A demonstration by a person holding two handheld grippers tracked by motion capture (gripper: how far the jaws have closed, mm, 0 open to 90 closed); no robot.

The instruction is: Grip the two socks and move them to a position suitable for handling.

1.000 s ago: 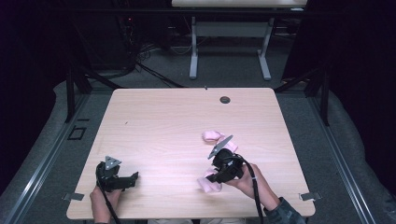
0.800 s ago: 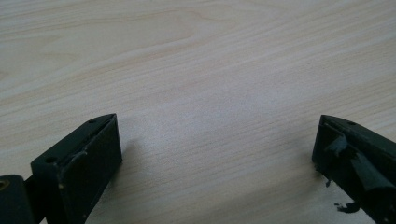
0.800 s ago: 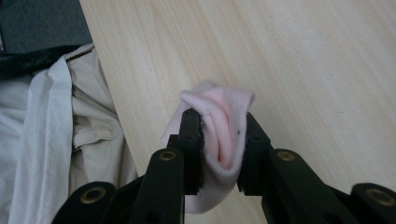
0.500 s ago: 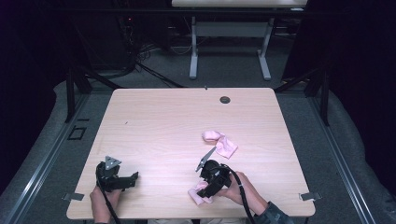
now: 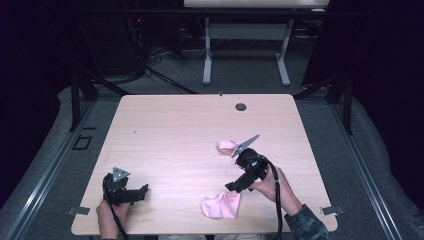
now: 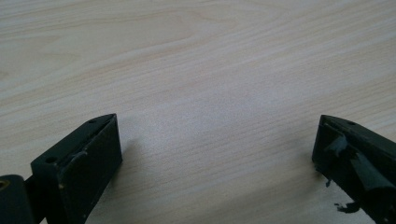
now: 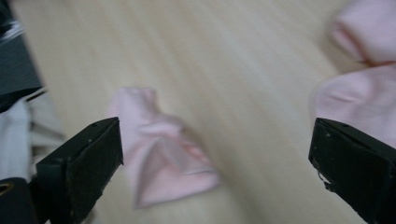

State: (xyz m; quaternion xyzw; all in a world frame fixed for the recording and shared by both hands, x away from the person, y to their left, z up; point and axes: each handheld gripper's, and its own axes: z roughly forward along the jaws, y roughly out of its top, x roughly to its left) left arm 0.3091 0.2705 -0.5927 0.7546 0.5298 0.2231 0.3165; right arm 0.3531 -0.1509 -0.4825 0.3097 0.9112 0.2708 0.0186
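Two pink socks lie on the table [image 5: 170,130]: one sock [image 5: 220,205] near the front edge, the other sock [image 5: 226,145] partly hidden behind the right claw [image 5: 235,186], whose jaws stand wide apart, holding nothing. Its own view is blurred. Left claw [image 5: 142,192] rests near the front left corner, jaws apart over bare wood.

Both tools (left [image 5: 142,190], right [image 5: 231,187]) gape wide.
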